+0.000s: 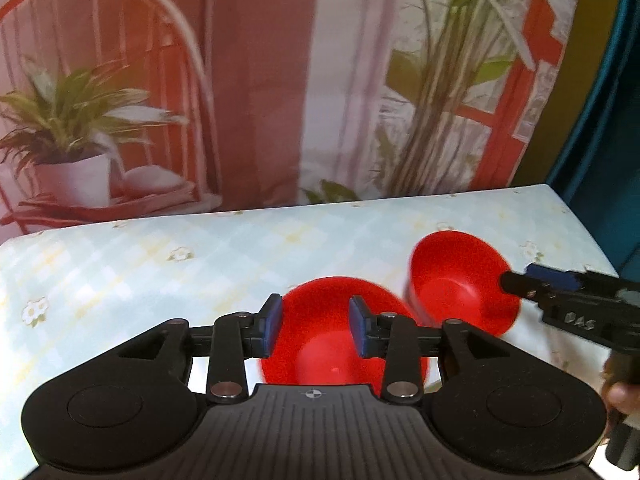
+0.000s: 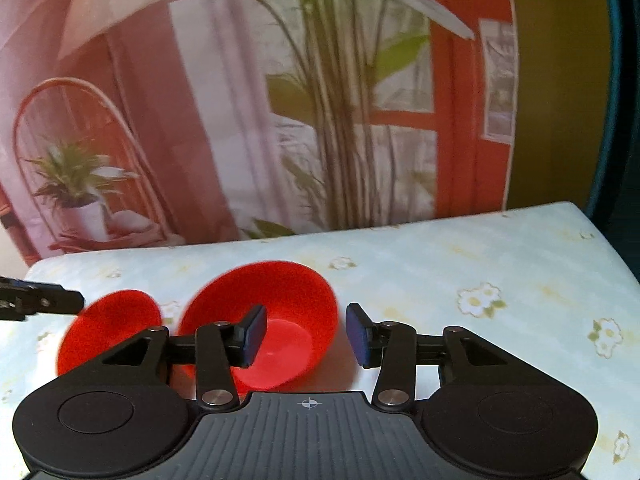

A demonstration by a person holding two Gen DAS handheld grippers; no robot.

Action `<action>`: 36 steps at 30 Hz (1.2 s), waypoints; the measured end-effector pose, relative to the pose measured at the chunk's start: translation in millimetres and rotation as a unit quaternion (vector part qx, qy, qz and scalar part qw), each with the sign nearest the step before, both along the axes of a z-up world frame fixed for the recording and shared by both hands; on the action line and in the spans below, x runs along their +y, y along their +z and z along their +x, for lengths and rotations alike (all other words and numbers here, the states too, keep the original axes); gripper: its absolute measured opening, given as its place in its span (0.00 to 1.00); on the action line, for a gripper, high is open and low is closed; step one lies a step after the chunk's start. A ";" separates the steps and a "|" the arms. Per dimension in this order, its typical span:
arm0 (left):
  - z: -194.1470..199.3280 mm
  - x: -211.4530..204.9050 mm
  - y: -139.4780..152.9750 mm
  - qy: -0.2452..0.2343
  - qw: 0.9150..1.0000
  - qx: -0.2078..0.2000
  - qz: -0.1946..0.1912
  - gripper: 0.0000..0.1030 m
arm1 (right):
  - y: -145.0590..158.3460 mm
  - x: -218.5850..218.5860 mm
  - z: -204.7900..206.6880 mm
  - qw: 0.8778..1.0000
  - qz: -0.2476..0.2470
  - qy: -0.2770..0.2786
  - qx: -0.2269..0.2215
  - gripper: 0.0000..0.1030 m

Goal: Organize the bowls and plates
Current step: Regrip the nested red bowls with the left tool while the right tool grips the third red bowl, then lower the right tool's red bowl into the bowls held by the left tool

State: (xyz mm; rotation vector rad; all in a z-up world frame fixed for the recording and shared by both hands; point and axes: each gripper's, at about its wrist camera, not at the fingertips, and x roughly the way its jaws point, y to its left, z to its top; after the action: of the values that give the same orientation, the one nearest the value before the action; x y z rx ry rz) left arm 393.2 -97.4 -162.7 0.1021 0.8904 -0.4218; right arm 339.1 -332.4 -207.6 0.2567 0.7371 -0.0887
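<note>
Two red bowls stand side by side on the flowered tablecloth. In the left wrist view, my left gripper (image 1: 314, 330) is open, its fingers over the near rim of the left bowl (image 1: 320, 344). The right bowl (image 1: 456, 284) is tilted toward me, and my right gripper (image 1: 520, 280) comes in from the right at its rim. In the right wrist view, my right gripper (image 2: 306, 336) is open, its left finger (image 2: 254, 334) inside the tilted right bowl (image 2: 276, 320) and its right finger outside the rim. The left bowl (image 2: 108, 328) lies beyond, with the left gripper's tip (image 2: 60, 302) at its edge.
The table (image 1: 160, 264) carries a pale blue checked cloth with daisies. A printed backdrop (image 1: 260, 80) of plants, a chair and a red window hangs behind its far edge. The table's right edge (image 2: 608, 248) drops off beside a dark teal curtain (image 1: 624, 120).
</note>
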 end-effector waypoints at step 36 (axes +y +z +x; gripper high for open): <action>-1.7 -87.8 -34.4 -0.088 0.995 0.044 0.006 0.15 | -34.1 -27.5 -26.9 0.996 0.084 0.003 0.005 0.12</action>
State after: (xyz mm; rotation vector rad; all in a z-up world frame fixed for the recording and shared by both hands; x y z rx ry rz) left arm 391.6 -185.2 -197.1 0.1751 0.9735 -0.5897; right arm 312.1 -360.0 -241.8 0.4136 0.7559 -0.0216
